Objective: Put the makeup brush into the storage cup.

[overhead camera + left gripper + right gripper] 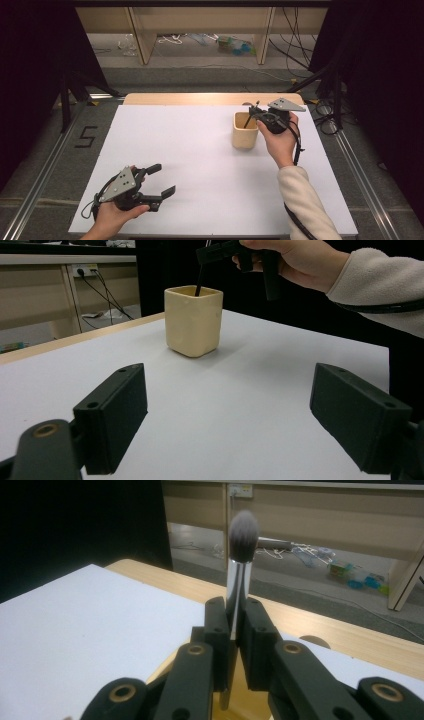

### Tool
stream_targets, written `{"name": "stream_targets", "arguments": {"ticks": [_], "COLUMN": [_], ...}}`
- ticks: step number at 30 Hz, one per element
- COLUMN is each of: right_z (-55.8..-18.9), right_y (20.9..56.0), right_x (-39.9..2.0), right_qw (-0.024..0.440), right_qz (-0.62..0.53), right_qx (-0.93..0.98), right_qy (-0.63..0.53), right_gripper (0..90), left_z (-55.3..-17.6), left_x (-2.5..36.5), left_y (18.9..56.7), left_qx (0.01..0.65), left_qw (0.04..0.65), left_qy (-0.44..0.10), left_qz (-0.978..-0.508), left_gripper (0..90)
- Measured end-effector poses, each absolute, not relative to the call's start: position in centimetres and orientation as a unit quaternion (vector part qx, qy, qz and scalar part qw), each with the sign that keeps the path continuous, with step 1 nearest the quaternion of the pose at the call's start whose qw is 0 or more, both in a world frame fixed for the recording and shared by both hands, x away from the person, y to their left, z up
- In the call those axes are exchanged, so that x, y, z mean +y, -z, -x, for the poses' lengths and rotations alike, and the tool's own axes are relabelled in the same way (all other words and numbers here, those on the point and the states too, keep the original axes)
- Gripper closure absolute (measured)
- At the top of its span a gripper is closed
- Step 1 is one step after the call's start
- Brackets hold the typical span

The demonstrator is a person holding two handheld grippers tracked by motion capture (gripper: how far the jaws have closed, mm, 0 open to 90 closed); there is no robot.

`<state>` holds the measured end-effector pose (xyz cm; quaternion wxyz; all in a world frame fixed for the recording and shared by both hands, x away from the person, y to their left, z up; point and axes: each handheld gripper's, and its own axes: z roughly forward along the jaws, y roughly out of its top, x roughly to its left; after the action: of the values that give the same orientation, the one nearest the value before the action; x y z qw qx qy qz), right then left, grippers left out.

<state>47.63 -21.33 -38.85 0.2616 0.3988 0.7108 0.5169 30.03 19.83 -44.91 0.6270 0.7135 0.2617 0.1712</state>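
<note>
surface (200, 150): white sheet on wood | floor: "5" (86, 136) at 9 o'clock, cables at 12 | cup (245, 131): 2 o'clock | right gripper (256, 114): jaws pinching brush (241, 565) above cup | left gripper (162, 180): jaws spread, 7 o'clock

Premises consistent with a laboratory or recording room set up for data capture, not a home. A white work board (200, 165) lies on a wooden table (210, 98) framed by metal rails (47, 165) on grey carpet. Black curtains (30, 60) screen both sides. A taped numeral "5" (86, 136) marks the floor. Loose cables (295, 37) run past plain wooden furniture legs (142, 35), with a wall socket (240, 490) and small clutter (235, 46) on the floor behind.
</note>
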Motion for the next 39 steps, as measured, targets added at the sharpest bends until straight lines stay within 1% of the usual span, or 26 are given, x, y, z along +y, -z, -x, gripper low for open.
{"name": "stream_targets", "arguments": {"ticks": [8, 11, 17, 18, 39], "right_z": [-47.75, -47.81, -47.81, -47.85, -47.96], "right_y": [39.17, 39.19, 39.40, 39.42, 39.83], "right_x": [-21.24, -21.34, -21.15, -21.20, -21.06], "right_qw": [0.255, 0.268, 0.255, 0.261, 0.260], "right_qz": [-0.399, -0.395, -0.401, -0.399, -0.400], "right_qx": [0.709, 0.713, 0.710, 0.711, 0.716], "right_qy": [-0.522, -0.514, -0.519, -0.517, -0.510], "right_gripper": [83.7, 83.7, 83.7, 83.7, 83.7], "left_z": [-30.03, -30.04, -30.03, -30.03, -30.03], "left_x": [19.83, 19.84, 19.84, 19.84, 19.84], "left_y": [44.90, 44.89, 44.91, 44.91, 44.92], "left_qx": [0.261, 0.261, 0.261, 0.261, 0.261], "left_qw": [0.627, 0.627, 0.627, 0.627, 0.626], "left_qy": [-0.171, -0.172, -0.171, -0.171, -0.171], "left_qz": [-0.714, -0.713, -0.714, -0.714, -0.714], "left_gripper": [15.1, 15.1, 15.1, 15.1, 15.1]}}
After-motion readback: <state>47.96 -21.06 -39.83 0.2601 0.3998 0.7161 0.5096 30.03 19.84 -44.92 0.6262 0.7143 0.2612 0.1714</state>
